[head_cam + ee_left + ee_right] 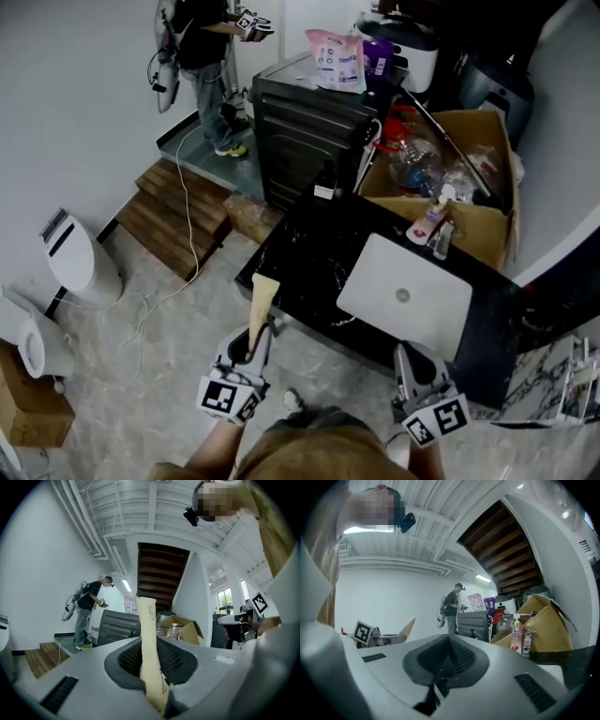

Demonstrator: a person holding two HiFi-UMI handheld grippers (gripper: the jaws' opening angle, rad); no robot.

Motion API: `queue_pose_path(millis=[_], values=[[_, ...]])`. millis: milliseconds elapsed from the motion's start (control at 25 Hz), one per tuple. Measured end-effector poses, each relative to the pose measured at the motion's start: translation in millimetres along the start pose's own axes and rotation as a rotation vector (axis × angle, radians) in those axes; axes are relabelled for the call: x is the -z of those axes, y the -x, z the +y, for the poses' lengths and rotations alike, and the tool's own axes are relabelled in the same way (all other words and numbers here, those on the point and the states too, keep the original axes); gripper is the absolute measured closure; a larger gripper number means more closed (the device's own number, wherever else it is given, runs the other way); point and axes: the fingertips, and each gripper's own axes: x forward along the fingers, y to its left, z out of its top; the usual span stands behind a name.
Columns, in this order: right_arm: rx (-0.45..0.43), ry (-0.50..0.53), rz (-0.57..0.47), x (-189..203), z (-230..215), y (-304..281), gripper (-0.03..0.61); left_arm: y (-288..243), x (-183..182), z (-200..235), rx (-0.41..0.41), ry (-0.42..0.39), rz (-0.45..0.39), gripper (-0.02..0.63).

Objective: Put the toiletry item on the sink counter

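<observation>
A tan, flat-ended tube [262,298] stands upright in my left gripper [253,343], whose jaws are shut on its lower part. The tube's top reaches the near edge of the black sink counter [305,248]. In the left gripper view the tube [149,637] rises straight out between the pads of the left gripper [152,670]. My right gripper [414,364] hovers at the counter's front edge, below the white sink basin [405,292]. In the right gripper view its jaws [444,667] are shut with nothing between them, and the tube [408,626] shows at the left.
A cardboard box [487,220] of bottles stands behind the sink, with a pink pump bottle [427,220] at its front. A black cabinet [309,127] is behind the counter. A person [202,56] stands at the back. Wooden steps [178,216], a white bin [80,258] and a toilet [23,337] lie left.
</observation>
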Motion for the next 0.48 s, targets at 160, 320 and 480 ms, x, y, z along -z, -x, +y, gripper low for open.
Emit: queue_pose_path(millis=[160,320,480], values=[[0.038,-0.021,0.017,2.4,-31.2,-18.6,0.575,-32.4,12.8,-5.1,0.044,0.038,0.041,0.561],[0.007,-0.013,-0.019,-7.9,-53.1,-45.6,0.575,-58.6,15.7,-11.9,0.055,0.037,0.06,0.561],[-0.05,-0.02,-0.044,-16.4,-78.2,-71.5,0.575,-84.2,-3.9,-12.0,0.013,0.019,0.015,0.561]])
